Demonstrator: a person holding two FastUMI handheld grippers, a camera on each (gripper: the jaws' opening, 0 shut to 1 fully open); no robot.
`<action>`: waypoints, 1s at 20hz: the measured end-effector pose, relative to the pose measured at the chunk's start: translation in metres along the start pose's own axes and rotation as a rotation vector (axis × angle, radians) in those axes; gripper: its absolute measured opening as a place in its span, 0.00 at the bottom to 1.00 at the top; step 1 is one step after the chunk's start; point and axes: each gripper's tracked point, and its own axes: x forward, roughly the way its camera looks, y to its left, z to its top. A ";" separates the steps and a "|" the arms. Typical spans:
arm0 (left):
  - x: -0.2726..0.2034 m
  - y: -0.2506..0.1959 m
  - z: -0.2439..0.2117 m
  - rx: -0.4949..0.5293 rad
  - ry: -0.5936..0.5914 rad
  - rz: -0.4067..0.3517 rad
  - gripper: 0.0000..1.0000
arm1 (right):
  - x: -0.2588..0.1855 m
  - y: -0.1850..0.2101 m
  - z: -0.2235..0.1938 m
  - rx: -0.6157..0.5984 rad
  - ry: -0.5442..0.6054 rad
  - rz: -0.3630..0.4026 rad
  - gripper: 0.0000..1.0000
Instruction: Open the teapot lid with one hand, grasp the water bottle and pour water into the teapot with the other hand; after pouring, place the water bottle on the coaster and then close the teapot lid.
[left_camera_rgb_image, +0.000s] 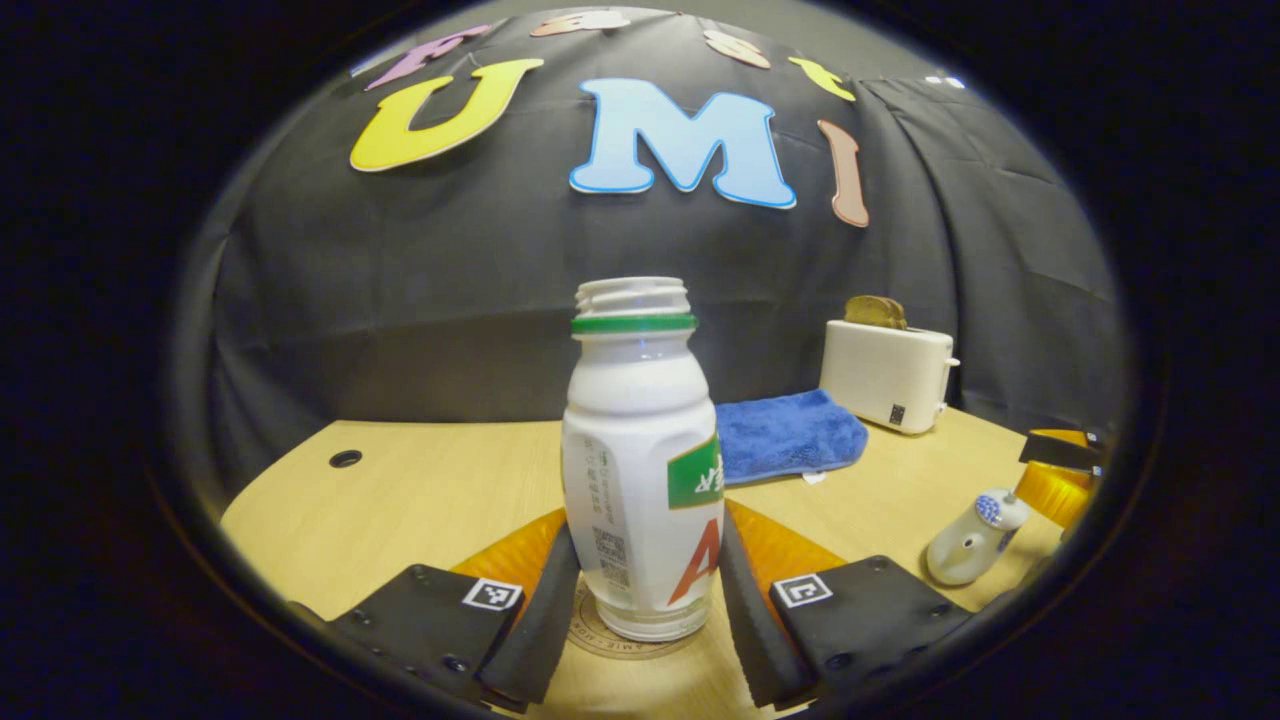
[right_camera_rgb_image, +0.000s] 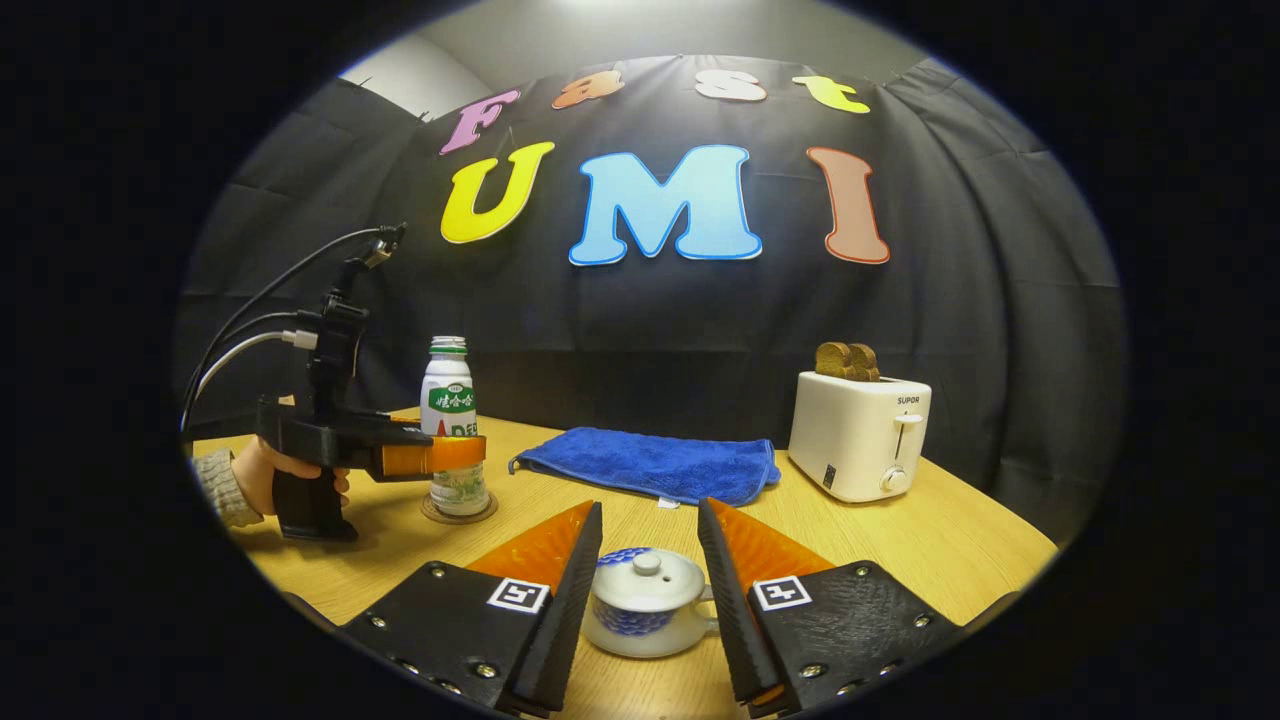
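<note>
A white, capless water bottle (left_camera_rgb_image: 640, 440) with a green neck ring stands upright on a round coaster (left_camera_rgb_image: 590, 635). My left gripper (left_camera_rgb_image: 648, 520) is shut on its lower body, both fingers pressed to its sides. The right gripper view shows that bottle (right_camera_rgb_image: 450, 400) at the left, in the left gripper (right_camera_rgb_image: 440, 455), which a hand (right_camera_rgb_image: 262, 478) holds. The white-and-blue teapot (right_camera_rgb_image: 645, 610) sits low between the open fingers of my right gripper (right_camera_rgb_image: 650, 505), with its lid (right_camera_rgb_image: 647, 578) seated on top and untouched. The same teapot (left_camera_rgb_image: 968, 545) lies at the right of the left gripper view.
A folded blue towel (right_camera_rgb_image: 650, 462) lies at the back of the wooden table (right_camera_rgb_image: 950, 545). A white toaster (right_camera_rgb_image: 860, 435) holding toast stands at the back right. A cable hole (left_camera_rgb_image: 345, 458) sits in the table's far left.
</note>
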 end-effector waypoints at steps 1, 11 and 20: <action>0.001 0.000 0.001 -0.005 -0.003 0.001 0.77 | -0.001 0.000 0.000 0.002 -0.001 0.001 0.60; -0.014 -0.007 -0.006 0.017 0.017 -0.008 0.93 | -0.001 0.002 0.001 0.004 -0.001 0.009 0.60; -0.070 -0.017 -0.007 -0.001 -0.026 0.033 0.93 | -0.017 0.010 0.006 -0.015 -0.016 -0.008 0.60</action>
